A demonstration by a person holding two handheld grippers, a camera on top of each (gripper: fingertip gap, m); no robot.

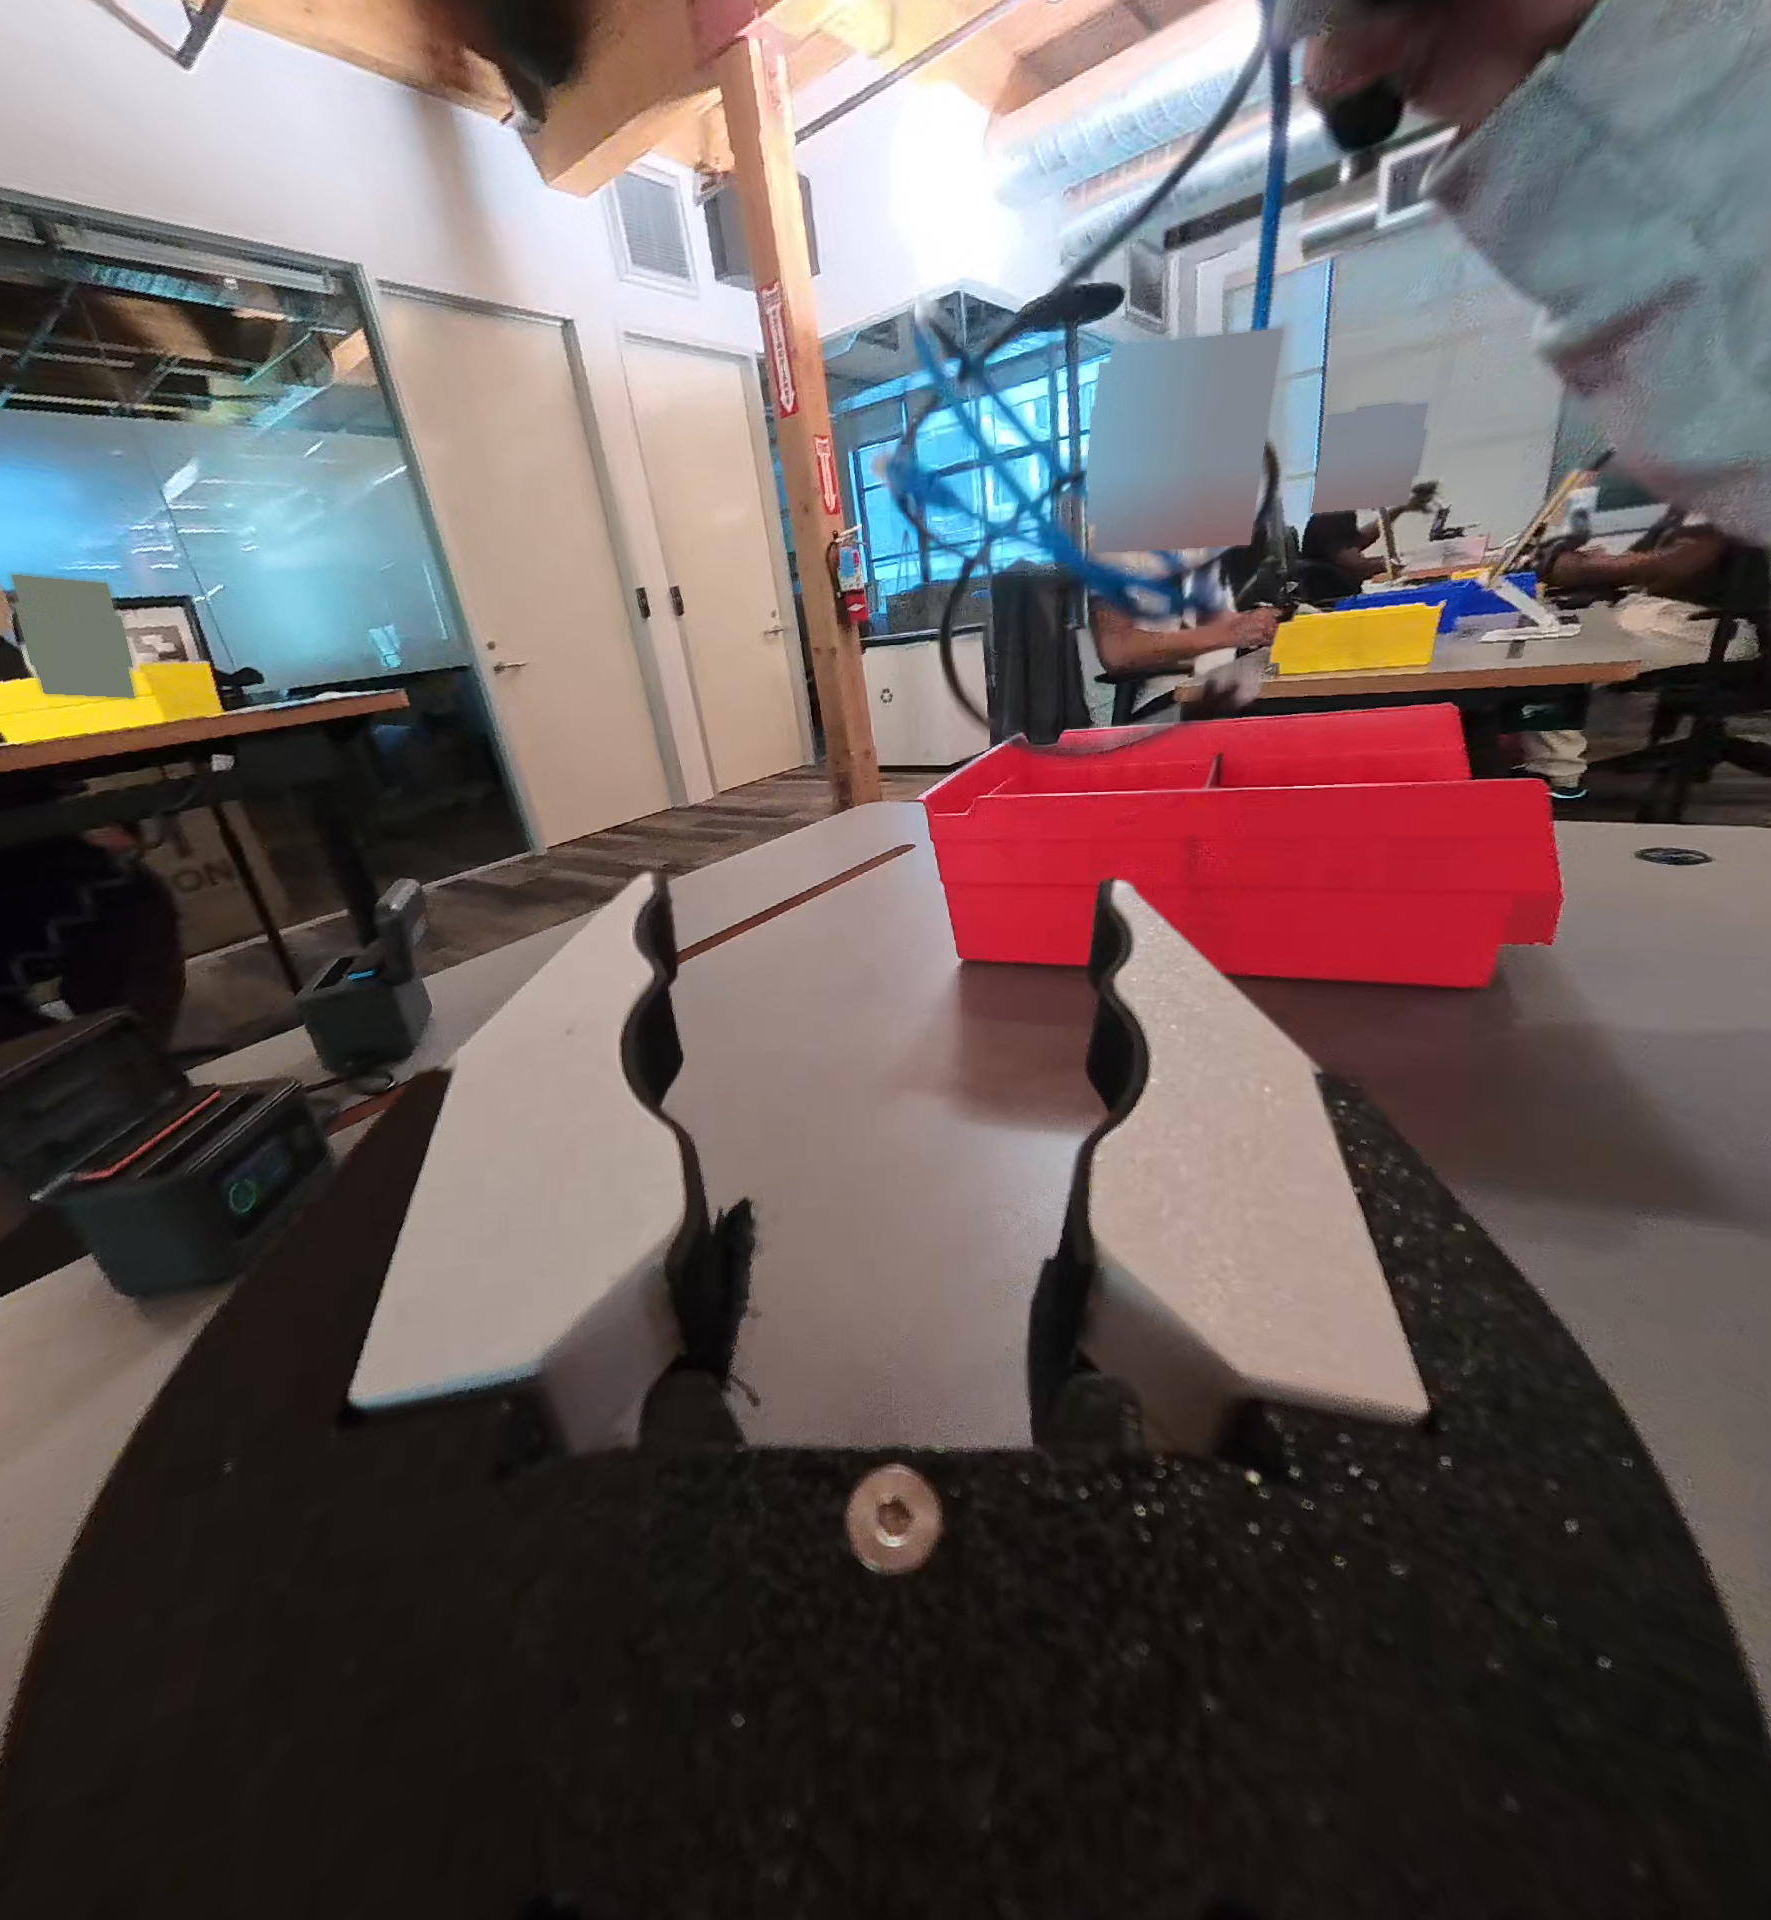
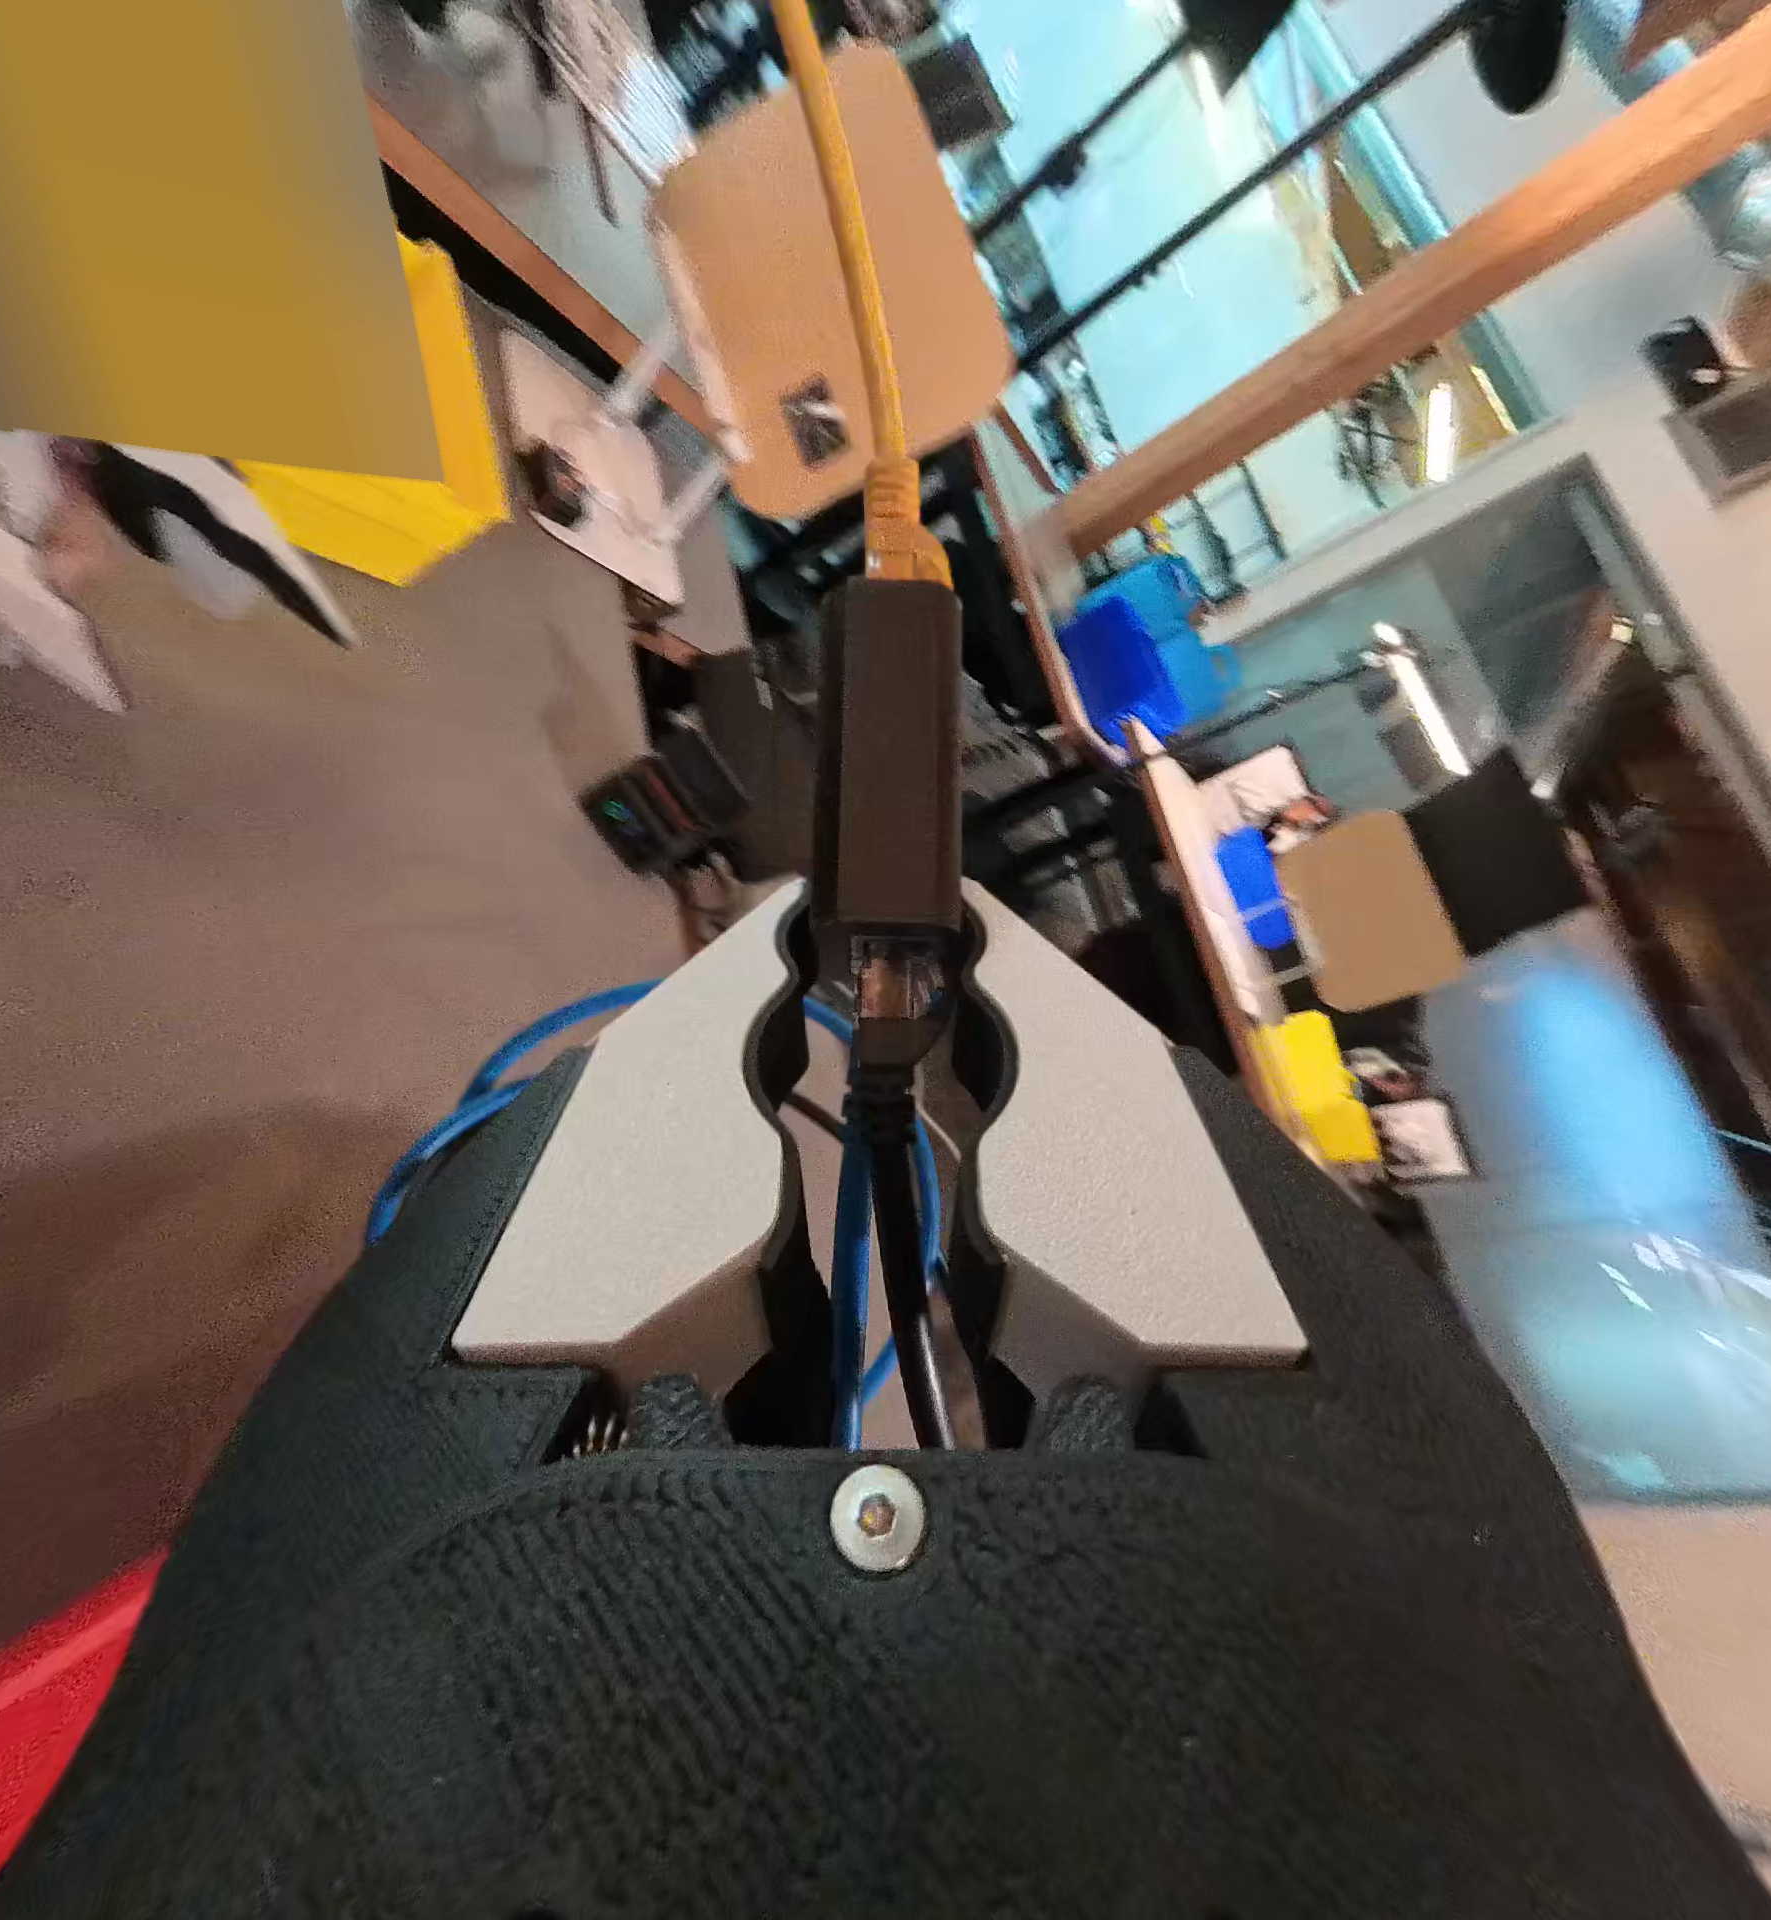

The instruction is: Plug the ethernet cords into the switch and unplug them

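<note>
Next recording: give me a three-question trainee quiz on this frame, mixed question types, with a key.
1. True or false: the left gripper holds a cable.
2. Multiple choice: what colour is the cable plugged into the far end of the black switch? A) green B) orange C) white
3. Fill in: the bin on the table ahead of the left gripper is ____.

Key:
1. False; its fingers stand apart with only table between them.
2. B; the orange cable enters the far end, while a black cable enters the near end. The right gripper is closed on the switch.
3. Red; the red bin.
</note>
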